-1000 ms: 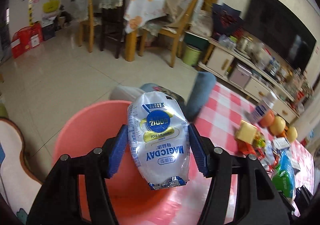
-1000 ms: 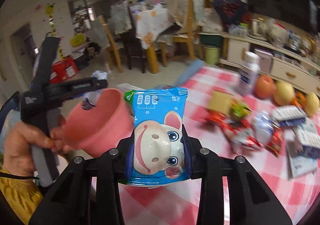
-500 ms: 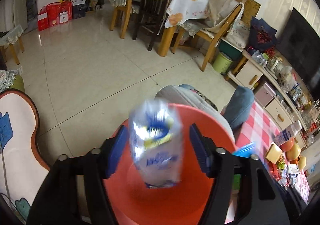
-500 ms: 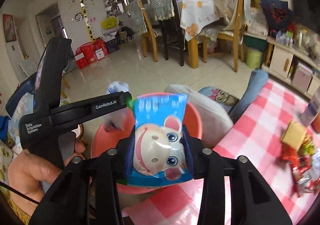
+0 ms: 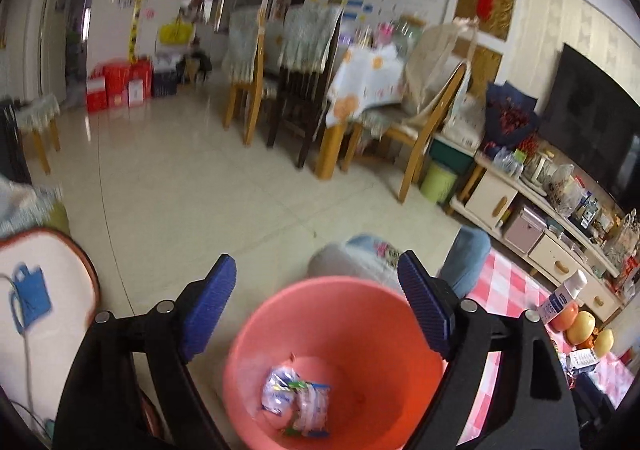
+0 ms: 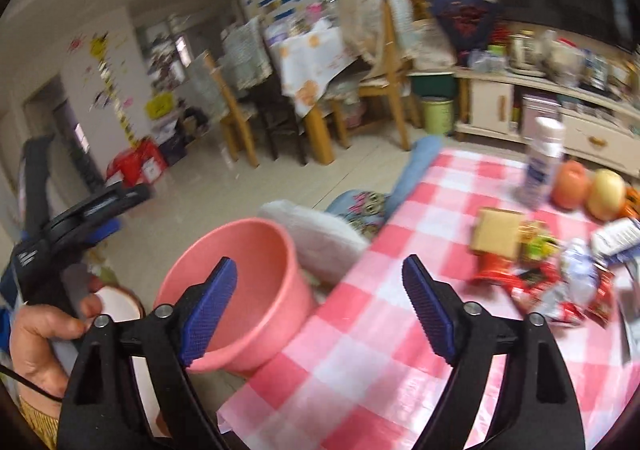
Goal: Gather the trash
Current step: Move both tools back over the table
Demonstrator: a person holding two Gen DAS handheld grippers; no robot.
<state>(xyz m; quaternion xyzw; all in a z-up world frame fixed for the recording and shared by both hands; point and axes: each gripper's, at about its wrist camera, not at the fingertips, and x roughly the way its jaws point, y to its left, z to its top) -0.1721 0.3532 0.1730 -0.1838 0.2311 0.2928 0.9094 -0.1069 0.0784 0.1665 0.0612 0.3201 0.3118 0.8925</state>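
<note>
A pink bucket (image 5: 352, 314) stands beside the table's left edge; it also shows in the right wrist view (image 6: 240, 250). Two wrappers (image 5: 296, 404) lie at its bottom. My left gripper (image 5: 320, 306) is open and empty above the bucket. My right gripper (image 6: 320, 310) is open and empty over the table's left edge, just right of the bucket. More wrappers (image 6: 560, 282) lie in a loose heap on the checked tablecloth (image 6: 380, 330) at the right. The left hand and its gripper body (image 6: 60, 234) show at the left of the right wrist view.
A white bottle (image 6: 542, 162), fruit (image 6: 572, 190) and a yellow box (image 6: 498, 238) stand on the table's far side. Grey and blue cushions (image 6: 320, 226) lie behind the bucket. Dining chairs and a table (image 5: 320, 90) stand across the floor; a TV cabinet (image 5: 540, 218) lines the right wall.
Both grippers have opened. The white milk pouch and the blue pig wrapper have left the grippers; two wrappers now lie in the bucket. The right gripper has swung back toward the table.
</note>
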